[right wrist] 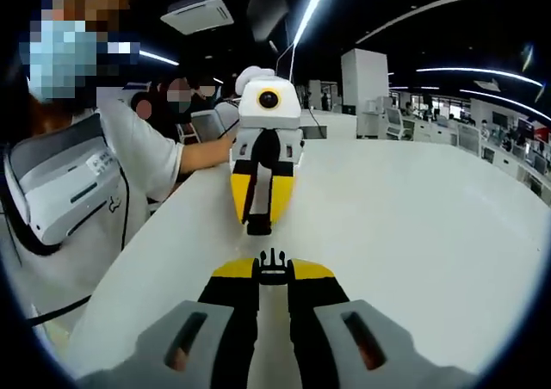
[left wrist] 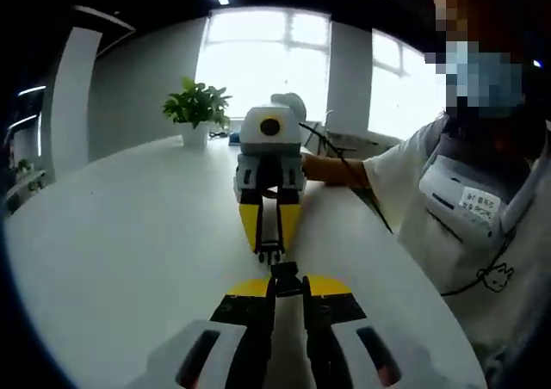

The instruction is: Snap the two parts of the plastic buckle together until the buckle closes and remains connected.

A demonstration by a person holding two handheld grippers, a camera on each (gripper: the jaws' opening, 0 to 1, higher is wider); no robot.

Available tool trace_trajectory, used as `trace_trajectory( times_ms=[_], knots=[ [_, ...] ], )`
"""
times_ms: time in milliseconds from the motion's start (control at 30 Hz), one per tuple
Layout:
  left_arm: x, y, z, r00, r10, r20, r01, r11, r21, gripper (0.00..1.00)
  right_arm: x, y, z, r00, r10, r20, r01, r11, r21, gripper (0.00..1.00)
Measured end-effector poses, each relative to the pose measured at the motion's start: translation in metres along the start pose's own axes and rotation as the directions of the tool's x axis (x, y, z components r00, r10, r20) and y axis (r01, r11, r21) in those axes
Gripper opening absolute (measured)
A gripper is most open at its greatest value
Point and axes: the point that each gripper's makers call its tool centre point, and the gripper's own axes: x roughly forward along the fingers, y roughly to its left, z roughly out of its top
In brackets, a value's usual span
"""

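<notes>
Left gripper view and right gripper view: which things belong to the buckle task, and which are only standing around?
For the job:
- left gripper
- right gripper
- pronged buckle part
- socket buckle part

Only standing around:
- potted plant
- white table

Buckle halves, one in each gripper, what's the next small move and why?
Probably ease the two grippers straight toward each other. The right gripper holds the pronged buckle half, the left gripper holds the socket half, and they face each other roughly in line above the white table, with a gap between.
</notes>
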Motion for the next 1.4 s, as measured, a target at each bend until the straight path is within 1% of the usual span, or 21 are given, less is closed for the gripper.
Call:
trace_trajectory(
  times_ms=[167, 267, 567, 933, 1100, 1200, 1400],
  knots=[
    [0.006, 0.001, -0.008, 0.999, 0.015, -0.038, -0.013, 0.998, 0.055, 0.11, 0.003, 0.004, 0.000, 1.000, 0.013, -0.005, -0.013, 1.000, -0.008, 0.11],
    [0.008, 0.001, -0.012, 0.998, 0.019, -0.056, -0.016, 0.998, 0.059, 0.11, 0.005, 0.006, -0.002, 1.000, 0.018, -0.019, -0.018, 1.000, -0.025, 0.11],
    [0.006, 0.001, -0.010, 0.999, 0.012, -0.049, -0.009, 0.998, 0.064, 0.11, 0.008, 0.013, 0.000, 0.999, 0.035, -0.020, -0.036, 0.998, -0.044, 0.11],
    [0.007, -0.001, -0.014, 0.997, -0.010, -0.073, 0.016, 0.996, 0.085, 0.11, 0.016, 0.022, -0.004, 0.997, 0.066, -0.040, -0.068, 0.996, -0.056, 0.11],
    [0.006, 0.001, -0.015, 0.997, -0.003, -0.082, 0.011, 0.996, 0.092, 0.11, 0.017, 0.022, -0.006, 0.997, 0.060, -0.048, -0.063, 0.996, -0.059, 0.11],
    [0.004, 0.004, -0.014, 0.997, 0.005, -0.071, 0.001, 0.996, 0.090, 0.11, 0.017, 0.019, -0.005, 0.998, 0.043, -0.047, -0.046, 0.997, -0.063, 0.11],
    [0.007, 0.002, -0.016, 0.997, 0.003, -0.076, 0.004, 0.996, 0.087, 0.11, 0.019, 0.019, -0.006, 0.998, 0.041, -0.049, -0.043, 0.998, -0.054, 0.11]
  ],
)
